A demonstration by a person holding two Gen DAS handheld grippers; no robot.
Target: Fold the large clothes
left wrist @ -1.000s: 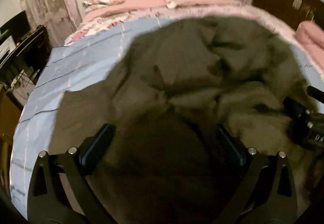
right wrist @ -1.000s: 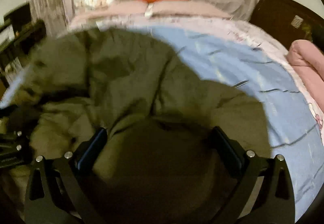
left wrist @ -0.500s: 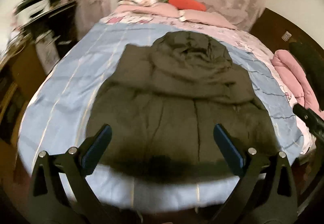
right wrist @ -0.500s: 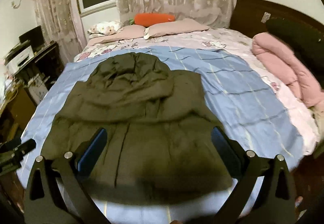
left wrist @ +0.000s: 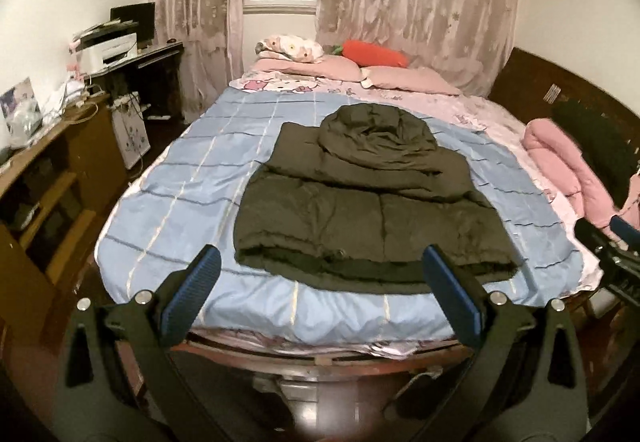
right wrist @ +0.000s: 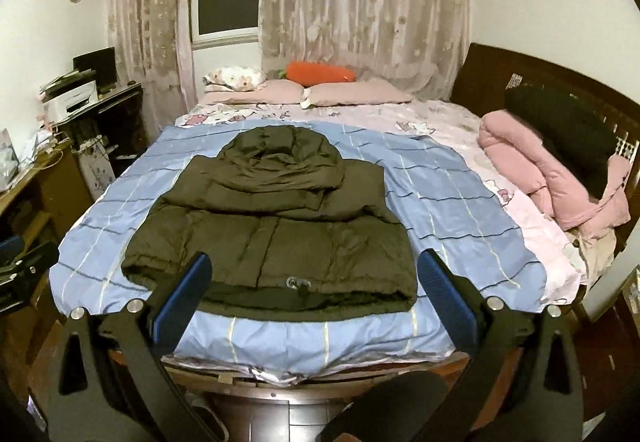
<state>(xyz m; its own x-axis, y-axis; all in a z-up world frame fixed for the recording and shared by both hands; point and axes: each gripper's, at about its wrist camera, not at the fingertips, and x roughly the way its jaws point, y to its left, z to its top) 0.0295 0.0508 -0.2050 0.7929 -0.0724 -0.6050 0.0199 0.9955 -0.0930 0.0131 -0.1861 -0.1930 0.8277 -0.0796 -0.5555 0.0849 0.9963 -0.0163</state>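
Note:
A dark olive hooded puffer jacket (left wrist: 372,198) (right wrist: 272,218) lies folded on the blue striped bedspread (left wrist: 192,194) (right wrist: 448,194), its hood toward the pillows and its hem toward me. My left gripper (left wrist: 320,274) hangs open off the foot of the bed, holding nothing. My right gripper (right wrist: 314,274) is likewise open and free, pulled back from the jacket's hem. Part of the right gripper (left wrist: 612,246) shows at the edge of the left wrist view, and part of the left gripper (right wrist: 20,262) in the right wrist view.
Pink pillows (left wrist: 404,76) and an orange carrot-shaped cushion (right wrist: 320,72) lie at the head. A pink quilt (right wrist: 548,178) and dark garment (right wrist: 560,122) sit at the right by the wooden headboard (right wrist: 532,78). A desk with printer (left wrist: 108,50) and wooden shelves (left wrist: 48,170) stand left.
Both grippers have pulled far back from the jacket, from right over its fabric to beyond the foot of the bed. The jacket now lies flat, folded, and untouched.

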